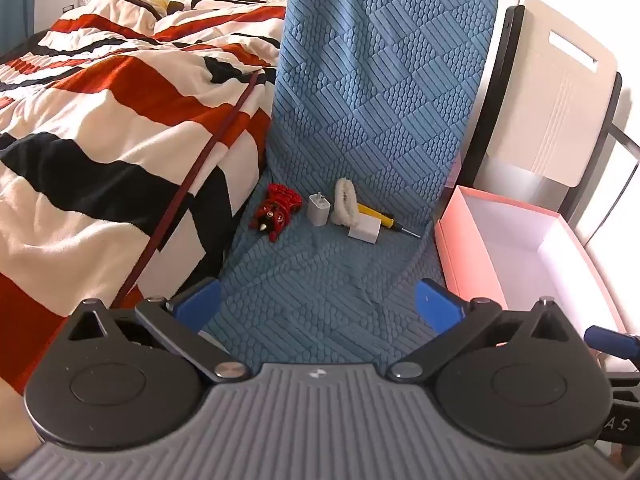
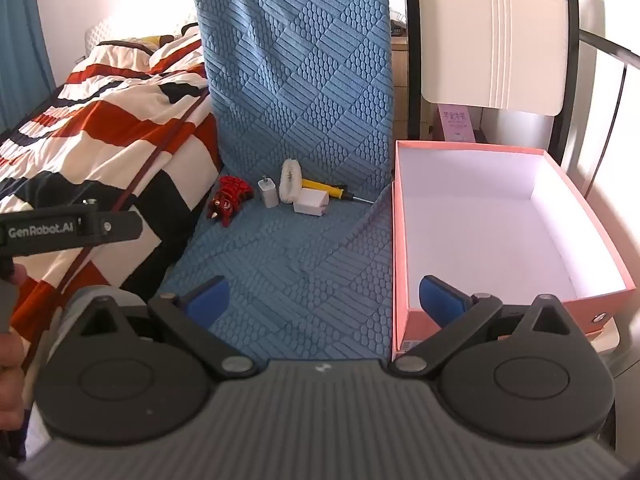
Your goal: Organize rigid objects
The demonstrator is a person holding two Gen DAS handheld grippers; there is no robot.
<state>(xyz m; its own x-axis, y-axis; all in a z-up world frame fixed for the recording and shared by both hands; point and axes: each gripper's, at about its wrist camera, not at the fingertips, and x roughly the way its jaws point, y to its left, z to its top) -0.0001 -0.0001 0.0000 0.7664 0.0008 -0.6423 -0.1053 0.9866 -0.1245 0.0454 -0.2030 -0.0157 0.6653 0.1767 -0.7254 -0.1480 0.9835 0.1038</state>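
Several small objects lie at the back of a blue quilted chair seat (image 1: 320, 280): a red toy figure (image 1: 276, 210), a white plug charger (image 1: 319, 209), a fluffy white brush (image 1: 345, 202), a white adapter block (image 1: 365, 231) and a yellow-handled screwdriver (image 1: 380, 216). They also show in the right wrist view: toy (image 2: 229, 199), charger (image 2: 268, 192), brush (image 2: 289, 181), block (image 2: 311, 203), screwdriver (image 2: 326, 189). My left gripper (image 1: 318, 310) is open and empty, well short of them. My right gripper (image 2: 324, 300) is open and empty, over the seat's front by the pink box (image 2: 600, 292).
The open pink box with a white inside (image 1: 452, 248) stands on a white chair (image 2: 492, 40) to the right. A bed with a striped red, black and white duvet (image 1: 100, 140) lies to the left. A dark red rod (image 1: 192, 180) leans across it.
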